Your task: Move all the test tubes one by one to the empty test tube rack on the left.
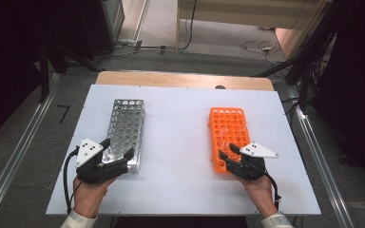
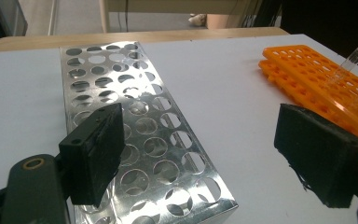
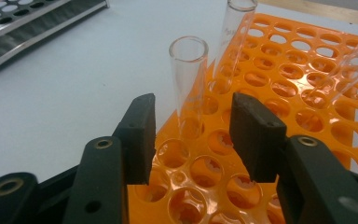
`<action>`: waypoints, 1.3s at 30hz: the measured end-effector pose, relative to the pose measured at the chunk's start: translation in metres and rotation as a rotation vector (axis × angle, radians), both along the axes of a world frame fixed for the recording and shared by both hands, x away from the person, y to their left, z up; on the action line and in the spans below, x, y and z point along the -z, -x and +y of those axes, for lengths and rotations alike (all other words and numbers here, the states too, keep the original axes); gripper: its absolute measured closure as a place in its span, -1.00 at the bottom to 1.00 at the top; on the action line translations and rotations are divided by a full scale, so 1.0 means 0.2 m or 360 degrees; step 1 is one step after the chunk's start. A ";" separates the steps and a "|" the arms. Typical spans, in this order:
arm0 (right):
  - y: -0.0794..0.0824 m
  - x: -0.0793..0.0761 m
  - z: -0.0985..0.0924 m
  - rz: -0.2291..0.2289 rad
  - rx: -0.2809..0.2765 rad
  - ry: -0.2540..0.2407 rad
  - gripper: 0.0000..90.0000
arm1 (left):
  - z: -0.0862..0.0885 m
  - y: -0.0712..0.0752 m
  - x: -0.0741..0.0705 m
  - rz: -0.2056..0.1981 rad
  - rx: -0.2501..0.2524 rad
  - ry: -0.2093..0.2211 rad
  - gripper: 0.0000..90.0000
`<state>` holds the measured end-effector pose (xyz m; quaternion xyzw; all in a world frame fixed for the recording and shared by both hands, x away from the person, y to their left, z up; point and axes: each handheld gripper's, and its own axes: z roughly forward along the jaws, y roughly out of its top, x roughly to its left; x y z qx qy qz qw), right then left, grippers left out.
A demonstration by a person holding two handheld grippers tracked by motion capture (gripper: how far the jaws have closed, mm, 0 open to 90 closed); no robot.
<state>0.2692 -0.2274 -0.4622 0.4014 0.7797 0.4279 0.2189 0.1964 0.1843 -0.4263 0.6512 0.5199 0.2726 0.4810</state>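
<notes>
Right gripper (image 3: 191, 140) jaws apart, glass tube (image 3: 189, 79) just beyond.

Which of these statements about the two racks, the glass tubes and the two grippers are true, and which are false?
1. The left gripper has its jaws apart over the metal rack. True.
2. The right gripper clamps a glass test tube. False: the tube stands just beyond its parted jaws, untouched.
3. Glass tubes stand in the orange rack. True.
4. The metal rack holds tubes. False: its visible holes are empty.
5. Both racks rest on a white table. True.
</notes>
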 end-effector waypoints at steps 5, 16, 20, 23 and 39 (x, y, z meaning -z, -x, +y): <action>-0.02 0.03 0.04 -0.0001 0.0005 0.0033 0.24 | -0.01 0.00 0.01 0.0001 0.0010 -0.0005 -0.64; -0.05 0.04 0.06 -0.0002 0.0032 0.0052 0.55 | -0.02 0.00 0.01 -0.0002 0.0018 -0.0004 -0.64; -0.05 0.04 0.06 -0.0021 0.0033 0.0068 0.62 | -0.02 0.00 0.01 0.0000 0.0024 -0.0009 -0.64; -0.04 0.03 0.06 -0.0025 0.0042 0.0061 0.62 | -0.03 0.00 0.01 -0.0002 0.0029 -0.0011 -0.64; 0.06 -0.16 0.07 -0.0082 -0.0031 0.0007 0.62 | -0.07 0.01 0.00 -0.0012 0.0074 -0.0013 -0.64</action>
